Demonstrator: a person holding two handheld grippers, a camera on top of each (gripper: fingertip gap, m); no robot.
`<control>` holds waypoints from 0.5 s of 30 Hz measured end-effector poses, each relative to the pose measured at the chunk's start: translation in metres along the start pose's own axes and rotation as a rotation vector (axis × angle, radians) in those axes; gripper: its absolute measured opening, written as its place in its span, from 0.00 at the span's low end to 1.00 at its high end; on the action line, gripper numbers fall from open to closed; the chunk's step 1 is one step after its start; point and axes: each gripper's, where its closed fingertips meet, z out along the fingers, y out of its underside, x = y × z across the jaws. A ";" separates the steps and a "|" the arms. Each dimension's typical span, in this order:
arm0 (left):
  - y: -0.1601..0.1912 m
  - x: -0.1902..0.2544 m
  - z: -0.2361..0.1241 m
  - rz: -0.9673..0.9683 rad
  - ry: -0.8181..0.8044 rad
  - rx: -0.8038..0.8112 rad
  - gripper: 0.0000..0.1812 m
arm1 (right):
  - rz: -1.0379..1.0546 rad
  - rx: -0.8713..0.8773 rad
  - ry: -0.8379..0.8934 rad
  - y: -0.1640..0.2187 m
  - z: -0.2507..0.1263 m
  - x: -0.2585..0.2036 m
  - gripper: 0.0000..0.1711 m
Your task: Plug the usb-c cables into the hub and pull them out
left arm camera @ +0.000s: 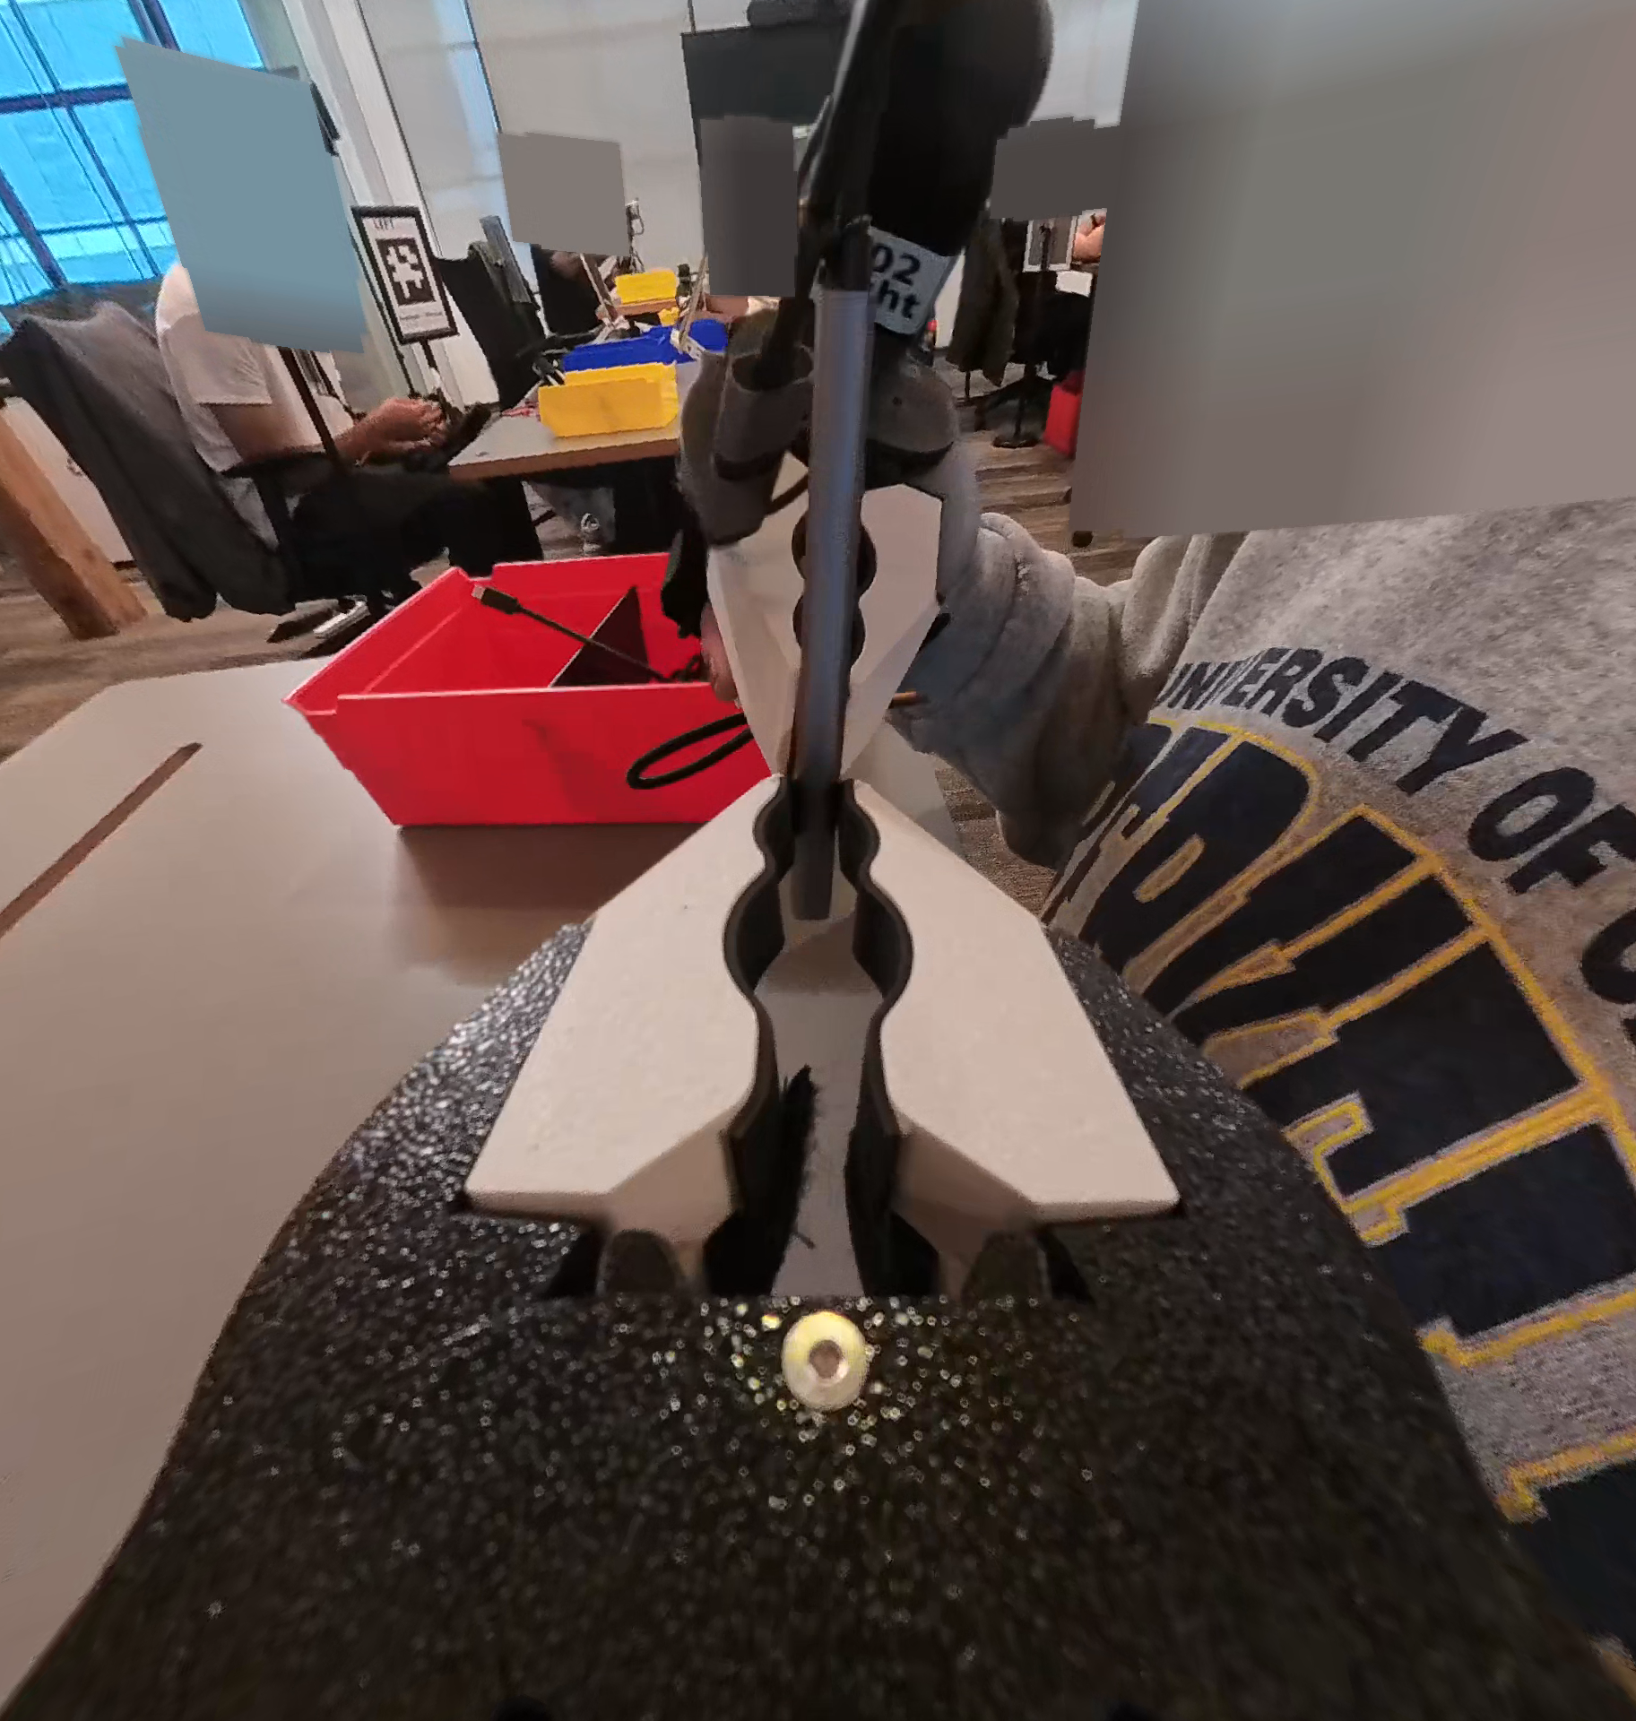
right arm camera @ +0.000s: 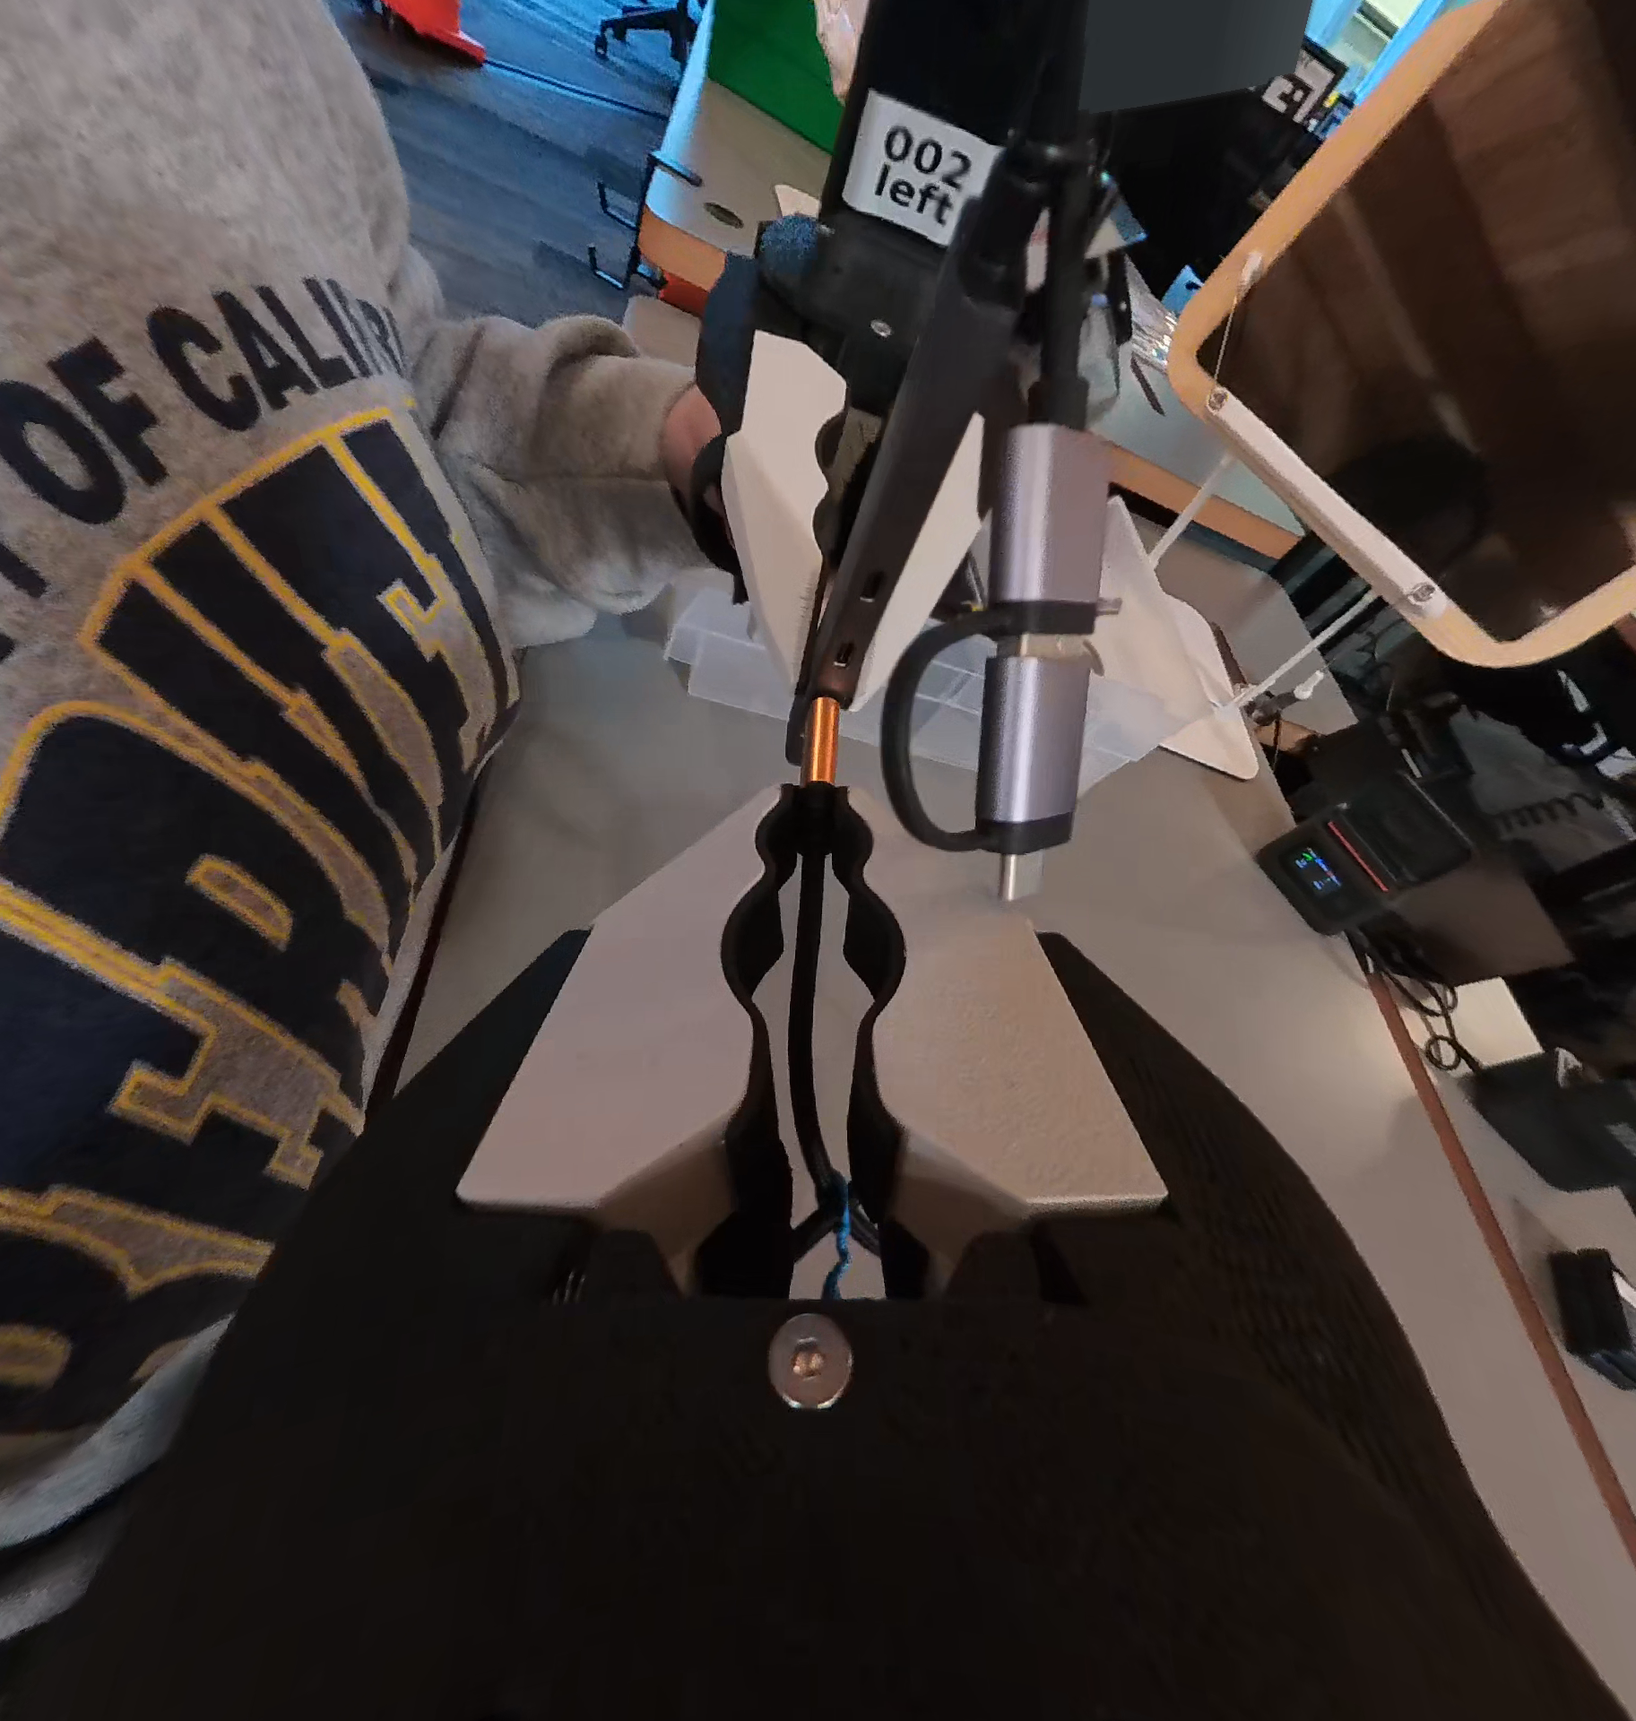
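While the left gripper (left arm camera: 814, 792) clamped the grey hub (left arm camera: 828, 596) upright, the right gripper (right arm camera: 816, 792) pinched a black cable (right arm camera: 809, 1006) behind its orange plug (right arm camera: 820, 736). That plug met the hub's near end above the table (left arm camera: 190, 978); whether seated, I could not tell, so the next move was probably a straight push or pull.

The left hand-held gripper (left arm camera: 812, 819) has its pale fingers (left arm camera: 683, 987) closed on the near end of a slim grey hub (left arm camera: 828, 596), which runs away from it, edge-on. At the far end the right hand-held gripper (left arm camera: 818, 633) faces back, its white fingers either side of the hub. To the left a red bin (left arm camera: 516, 745) sits on the tan surface (left arm camera: 190, 978), a black cable (left arm camera: 683, 759) looping over its near wall. A person's grey sweatshirt (left arm camera: 1307, 931) fills the right.
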 end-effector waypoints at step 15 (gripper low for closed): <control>0.010 -0.069 -0.094 -0.022 -0.537 -0.043 0.03 | 0.030 0.036 0.336 0.013 -0.087 0.050 0.03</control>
